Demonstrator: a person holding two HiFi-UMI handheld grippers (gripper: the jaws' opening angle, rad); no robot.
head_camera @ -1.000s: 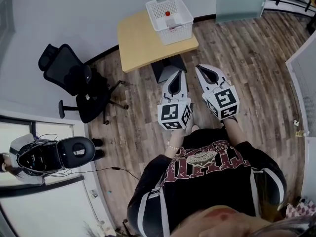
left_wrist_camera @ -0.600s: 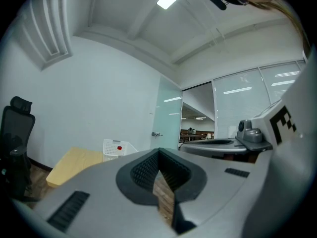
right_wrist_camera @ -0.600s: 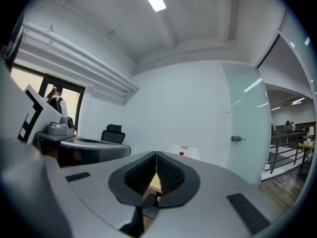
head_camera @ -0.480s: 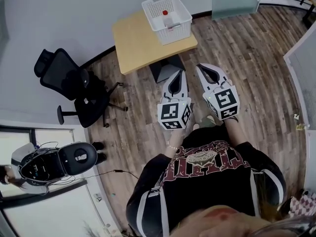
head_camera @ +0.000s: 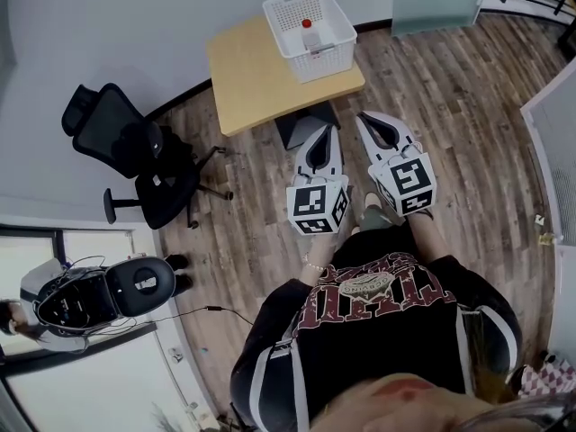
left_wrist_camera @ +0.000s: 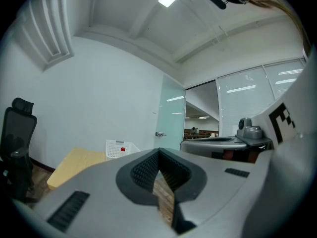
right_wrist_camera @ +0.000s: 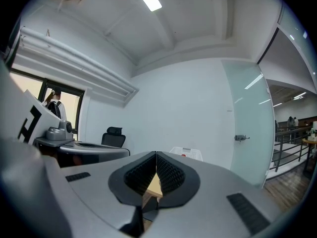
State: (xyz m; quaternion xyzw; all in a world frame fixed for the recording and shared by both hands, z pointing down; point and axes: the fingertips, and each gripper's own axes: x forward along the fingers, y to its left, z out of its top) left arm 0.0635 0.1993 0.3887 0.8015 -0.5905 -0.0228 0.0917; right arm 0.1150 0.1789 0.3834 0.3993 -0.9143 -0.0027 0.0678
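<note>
Your left tongs (left_wrist_camera: 159, 157) were pressed shut, the ribbed pads meeting at the tip, with only floorboards showing through the slot behind them and nothing in the grip. Your right tongs (right_wrist_camera: 156, 158) were the same: closed tight and empty. You held both side by side in front of your body, above the wooden floor (head_camera: 450, 106), pointing toward the counter (head_camera: 256, 70) but well apart from it. On its far corner sat the white basket (head_camera: 326, 56), and inside it lay a small red-topped item (head_camera: 306, 24), too small to identify. Neither tongs touched basket or counter. By the look of it, nothing had been gripped or lifted out yet. A black office chair (head_camera: 135, 151) stood off to your left.
</note>
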